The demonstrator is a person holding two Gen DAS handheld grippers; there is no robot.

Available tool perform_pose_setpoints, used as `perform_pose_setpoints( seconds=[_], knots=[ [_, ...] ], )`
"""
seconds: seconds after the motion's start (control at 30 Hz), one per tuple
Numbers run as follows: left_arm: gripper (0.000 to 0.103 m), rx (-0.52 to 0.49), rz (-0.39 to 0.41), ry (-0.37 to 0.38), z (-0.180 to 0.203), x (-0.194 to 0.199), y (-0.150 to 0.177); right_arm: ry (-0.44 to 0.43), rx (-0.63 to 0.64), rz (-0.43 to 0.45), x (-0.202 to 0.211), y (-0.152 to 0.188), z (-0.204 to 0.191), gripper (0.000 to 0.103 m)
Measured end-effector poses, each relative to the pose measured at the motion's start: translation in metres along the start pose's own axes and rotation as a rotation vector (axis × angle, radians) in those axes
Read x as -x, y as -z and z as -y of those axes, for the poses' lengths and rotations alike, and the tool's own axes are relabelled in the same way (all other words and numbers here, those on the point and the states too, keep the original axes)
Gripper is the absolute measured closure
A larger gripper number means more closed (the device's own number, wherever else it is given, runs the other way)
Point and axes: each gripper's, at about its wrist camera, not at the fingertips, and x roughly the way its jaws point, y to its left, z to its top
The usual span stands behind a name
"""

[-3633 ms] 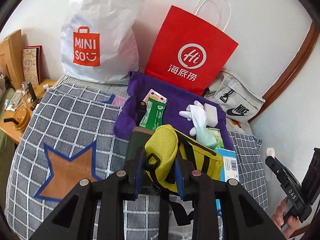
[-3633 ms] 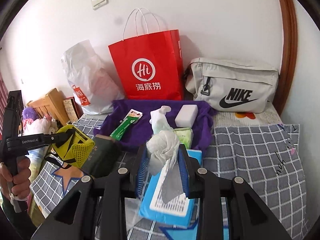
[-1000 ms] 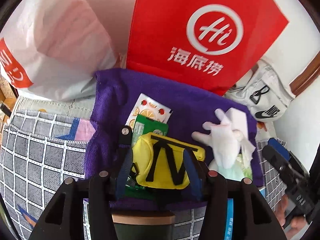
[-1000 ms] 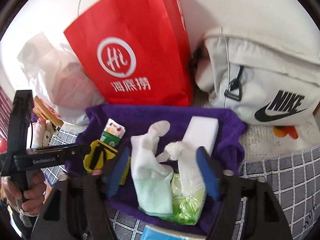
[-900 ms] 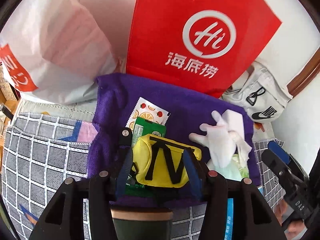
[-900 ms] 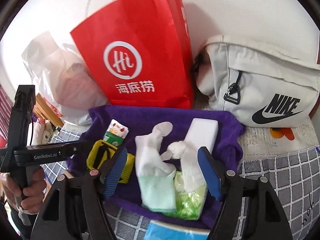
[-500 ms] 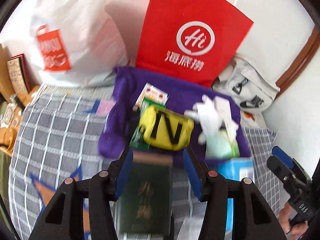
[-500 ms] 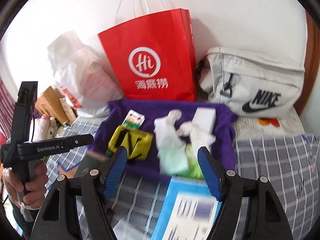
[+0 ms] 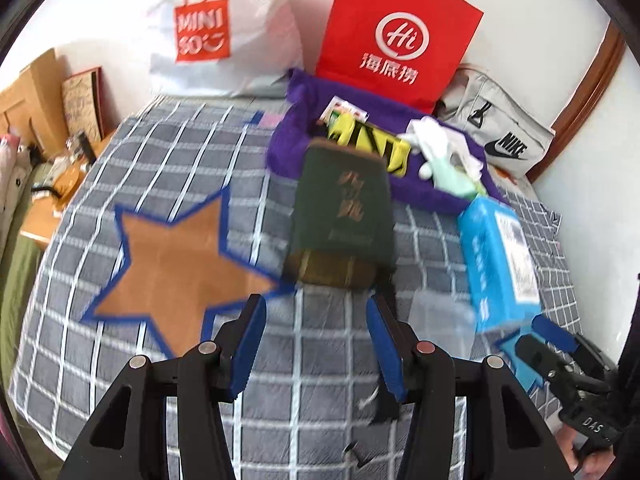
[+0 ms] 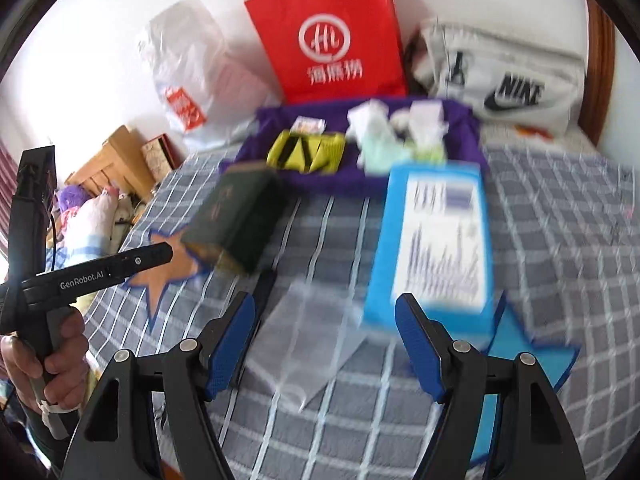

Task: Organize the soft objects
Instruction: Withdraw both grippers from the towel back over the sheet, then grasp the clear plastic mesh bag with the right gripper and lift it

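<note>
A purple cloth (image 9: 284, 152) (image 10: 464, 140) lies at the back of the bed. On it lie a yellow pouch (image 9: 372, 142) (image 10: 306, 152), white socks (image 9: 444, 148) (image 10: 374, 136) and snack packets (image 9: 338, 108). My left gripper (image 9: 316, 340) is open and empty, low over the bed, in front of a dark green book (image 9: 340, 208) (image 10: 236, 216). My right gripper (image 10: 324, 340) is open and empty, above a clear plastic bag (image 10: 308, 332), next to a blue box (image 10: 436, 236) (image 9: 496, 256).
A red paper bag (image 9: 396, 36) (image 10: 332, 36), a white Miniso bag (image 9: 224, 28) (image 10: 192, 76) and a grey Nike bag (image 9: 500, 136) (image 10: 500, 76) lean on the wall. The checked blanket (image 9: 180, 152) has a star patch (image 9: 172, 252). A wooden bedside table (image 9: 36, 208) stands left.
Both grippers let go of the yellow pouch and the sock on the purple cloth, opened and pulled back towards the near side of the bed.
</note>
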Motion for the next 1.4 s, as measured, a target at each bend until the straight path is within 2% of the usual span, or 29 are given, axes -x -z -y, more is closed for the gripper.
perform_pose_setpoints(
  seconds=[0.13,0.27,0.37,0.47,0.6,0.77,0.87,0.9,0.97,1.0,1.03,1.07,1.1,1.2,1.4],
  knots=[
    [0.053,0.021,-0.001,0.002,-0.015,-0.003,0.022,0.007,-0.028,-0.059,-0.018,0.031,-0.003,0.031],
    [0.053,0.059,-0.016,0.021,-0.031,-0.008,0.037,0.037,-0.072,-0.112,-0.041,0.048,0.0,0.031],
    [0.053,0.064,-0.016,0.037,-0.038,-0.011,0.043,0.083,-0.095,-0.103,-0.053,0.049,-0.001,0.03],
    [0.053,0.074,-0.016,0.056,-0.045,-0.015,0.044,0.115,-0.075,-0.093,-0.062,0.046,-0.011,0.021],
    [0.053,0.106,-0.026,0.085,-0.058,-0.022,0.045,0.154,-0.072,-0.068,-0.07,0.043,-0.024,0.018],
    [0.053,0.119,-0.035,0.086,-0.068,-0.027,0.047,0.19,-0.083,-0.037,-0.079,0.037,-0.034,0.018],
    [0.053,0.128,-0.034,0.092,-0.071,-0.027,0.049,0.235,-0.045,-0.014,-0.082,0.038,-0.042,0.03],
    [0.053,0.129,-0.034,0.092,-0.071,-0.026,0.049,0.266,-0.019,-0.006,-0.083,0.04,-0.046,0.038],
    [0.053,0.13,-0.035,0.092,-0.072,-0.025,0.05,0.297,0.042,0.013,-0.086,0.044,-0.055,0.046],
    [0.053,0.13,-0.036,0.091,-0.072,-0.025,0.05,0.284,0.051,0.019,-0.085,0.044,-0.056,0.054],
    [0.053,0.13,-0.039,0.088,-0.072,-0.024,0.051,0.271,0.057,0.02,-0.084,0.045,-0.056,0.068],
    [0.053,0.131,-0.043,0.083,-0.072,-0.023,0.052,0.261,0.07,0.019,-0.083,0.045,-0.058,0.077],
    [0.053,0.131,-0.044,0.081,-0.071,-0.022,0.052,0.244,0.082,0.016,-0.082,0.045,-0.058,0.096],
    [0.053,0.124,-0.044,0.063,-0.068,-0.017,0.055,0.1,0.033,-0.009,-0.076,0.046,-0.049,0.099],
    [0.053,0.078,-0.05,0.036,-0.046,-0.013,0.059,-0.027,-0.055,0.019,-0.039,0.058,-0.032,0.099]
  ],
)
